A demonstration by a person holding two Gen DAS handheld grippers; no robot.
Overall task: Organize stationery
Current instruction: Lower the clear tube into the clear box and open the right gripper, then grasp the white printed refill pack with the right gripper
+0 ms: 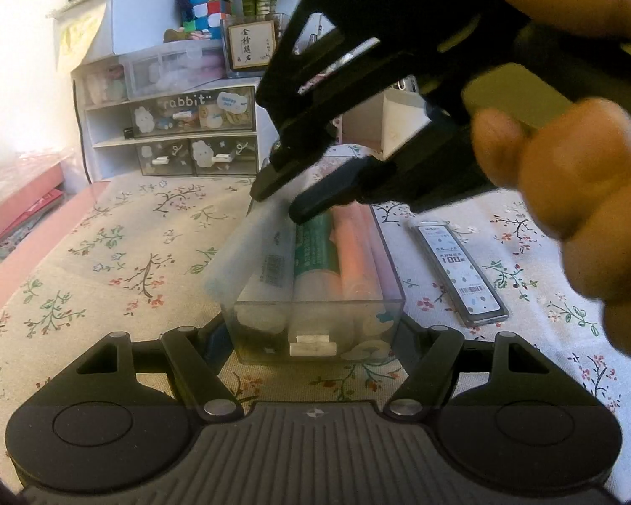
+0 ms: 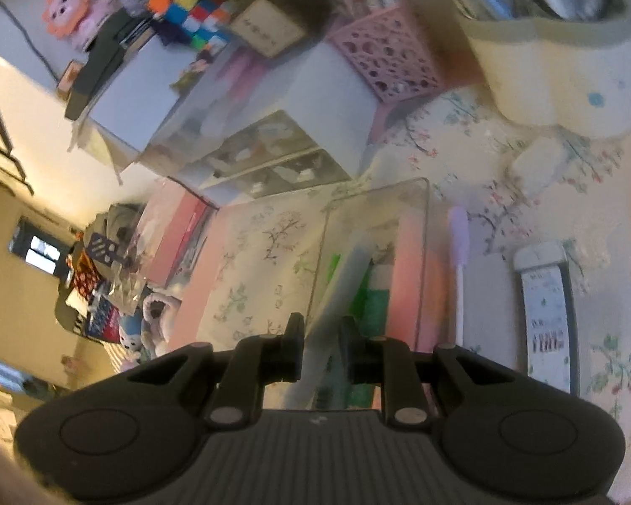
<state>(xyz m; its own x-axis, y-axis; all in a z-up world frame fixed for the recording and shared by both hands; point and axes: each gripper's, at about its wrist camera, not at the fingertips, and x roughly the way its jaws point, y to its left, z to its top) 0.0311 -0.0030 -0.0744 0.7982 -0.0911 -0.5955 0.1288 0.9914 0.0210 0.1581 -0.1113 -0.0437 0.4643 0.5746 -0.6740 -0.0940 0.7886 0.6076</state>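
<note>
A floral cloth [image 1: 105,252] covers the counter. A white drawer unit [image 1: 168,126] stands against the bright wall [image 1: 12,63].
</note>
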